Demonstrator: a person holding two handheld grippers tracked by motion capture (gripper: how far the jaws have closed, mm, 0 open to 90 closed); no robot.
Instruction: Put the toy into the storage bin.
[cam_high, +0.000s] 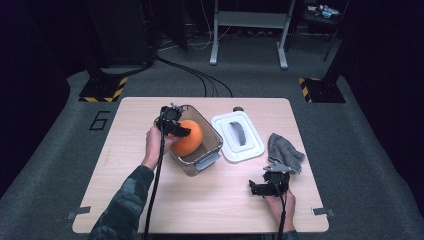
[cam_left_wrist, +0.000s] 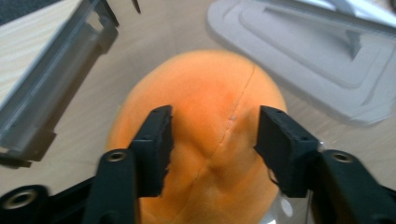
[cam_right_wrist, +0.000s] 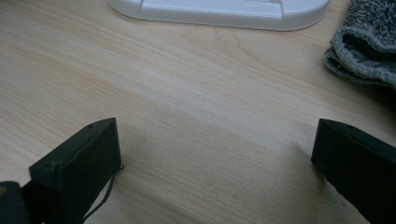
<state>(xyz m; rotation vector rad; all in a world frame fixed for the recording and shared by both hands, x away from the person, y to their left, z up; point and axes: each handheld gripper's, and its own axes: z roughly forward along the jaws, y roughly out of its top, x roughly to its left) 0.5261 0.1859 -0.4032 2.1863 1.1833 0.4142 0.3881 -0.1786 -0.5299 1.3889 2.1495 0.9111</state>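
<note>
Between our left gripper's (cam_left_wrist: 212, 144) clenched jaws sits the orange plush ball (cam_left_wrist: 205, 130), inside the clear container (cam_high: 207, 145); our right gripper (cam_right_wrist: 212, 163) rests spread wide, holding nothing, above bare table (cam_right_wrist: 187, 93).

Room, dim, lit mainly over the centre. Floor (cam_high: 350, 150): grey carpet. Table (cam_high: 200, 200): light wood, rounded corners. Far centre: pale metal desk frame (cam_high: 248, 30) on two feet. Black cables (cam_high: 200, 75) run across the carpet. Yellow-black striped bases: far left (cam_high: 102, 90), far right (cam_high: 320, 90). Numeral "6" (cam_high: 99, 120) marked left.
</note>
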